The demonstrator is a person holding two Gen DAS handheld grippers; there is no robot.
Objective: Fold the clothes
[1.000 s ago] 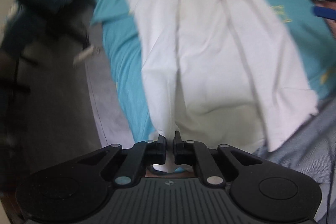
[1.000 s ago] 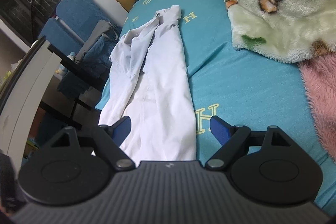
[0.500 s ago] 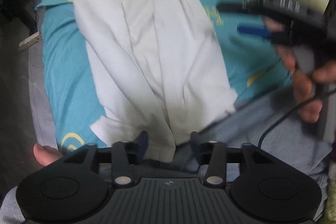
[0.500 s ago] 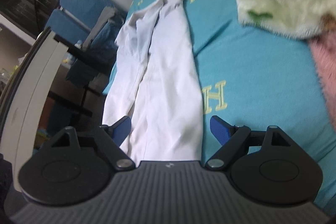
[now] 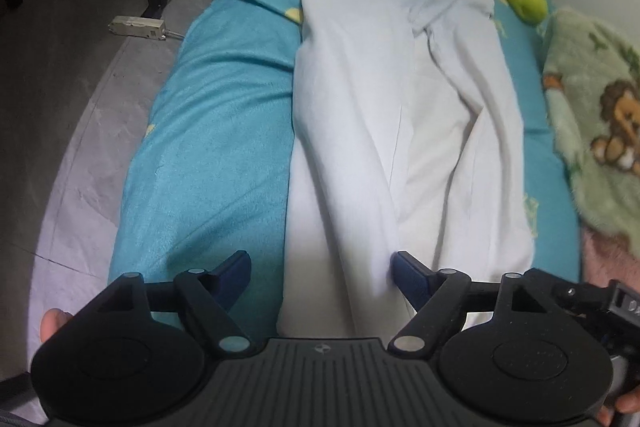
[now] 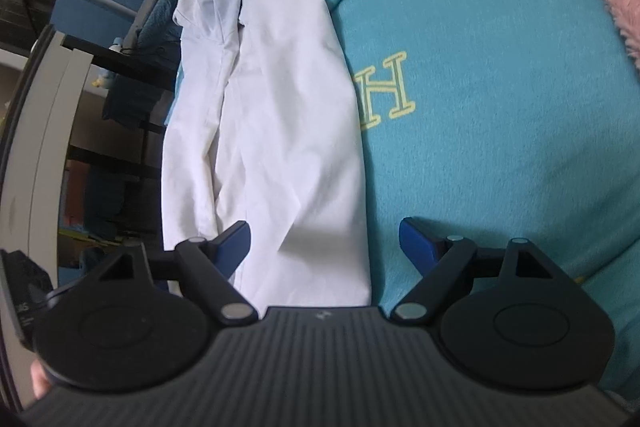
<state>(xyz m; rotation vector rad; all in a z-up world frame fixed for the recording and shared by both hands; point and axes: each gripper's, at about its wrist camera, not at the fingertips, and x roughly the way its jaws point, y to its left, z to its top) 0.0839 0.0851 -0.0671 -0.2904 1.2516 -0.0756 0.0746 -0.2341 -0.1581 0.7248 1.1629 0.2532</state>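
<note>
White garment (image 5: 400, 99) lengthwise on teal bed (image 5: 216, 147), near end between opening left tool (image 5: 320, 269) fingers.

A white garment (image 5: 400, 115) lies lengthwise, narrowly folded and creased, on the teal bed.

Each camera sits just behind its gripper's two fingers, angled steeply down at the bed from close above. The left view looks along the white garment (image 5: 392, 115) ahead; the right view has it ahead-left. Both share that garment and the teal sheet (image 6: 500, 75).
</note>
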